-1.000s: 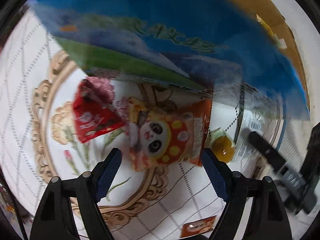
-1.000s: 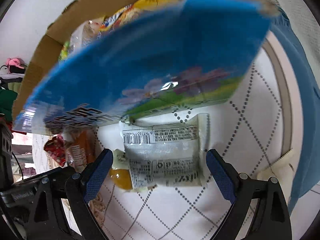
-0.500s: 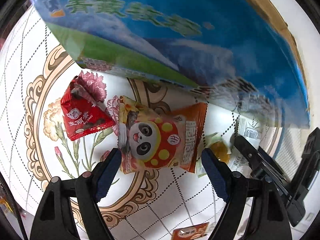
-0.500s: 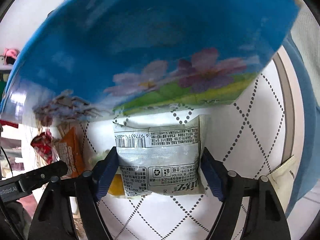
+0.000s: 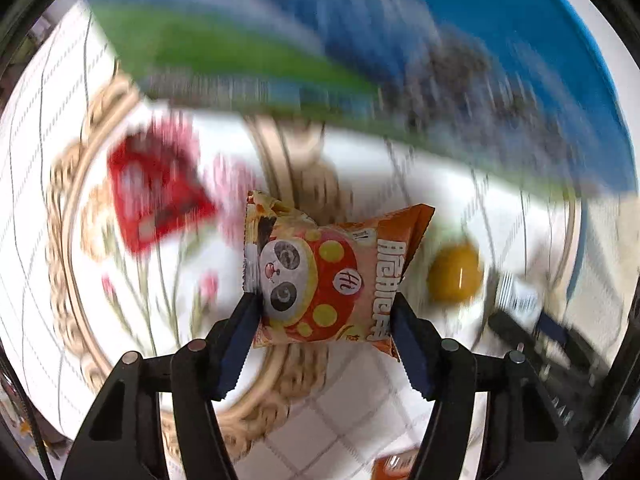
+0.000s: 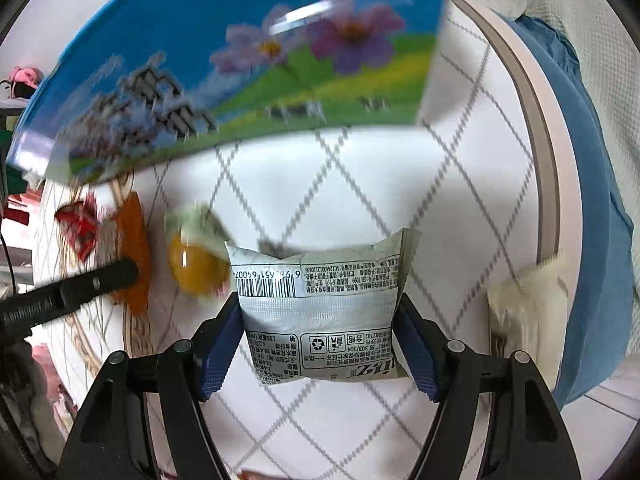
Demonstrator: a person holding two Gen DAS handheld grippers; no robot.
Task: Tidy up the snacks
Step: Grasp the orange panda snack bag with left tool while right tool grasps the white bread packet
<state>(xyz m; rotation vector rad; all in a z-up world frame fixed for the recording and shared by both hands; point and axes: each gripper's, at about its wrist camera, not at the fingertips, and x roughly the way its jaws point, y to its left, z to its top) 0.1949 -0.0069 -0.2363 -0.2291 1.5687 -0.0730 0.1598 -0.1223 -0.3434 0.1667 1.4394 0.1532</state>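
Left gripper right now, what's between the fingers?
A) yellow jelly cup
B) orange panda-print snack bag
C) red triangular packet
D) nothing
B: the left gripper has its blue pads pressed on both sides of the orange panda-print snack bag; the red triangular packet and yellow jelly cup lie apart on the table.

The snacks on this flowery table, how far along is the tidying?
Midway, it seems. In hand: the left gripper clamps the orange panda packet, the right gripper the silver packet. Left on the tablecloth: a red packet and a yellow jelly cup. What the blue box already holds is hidden.
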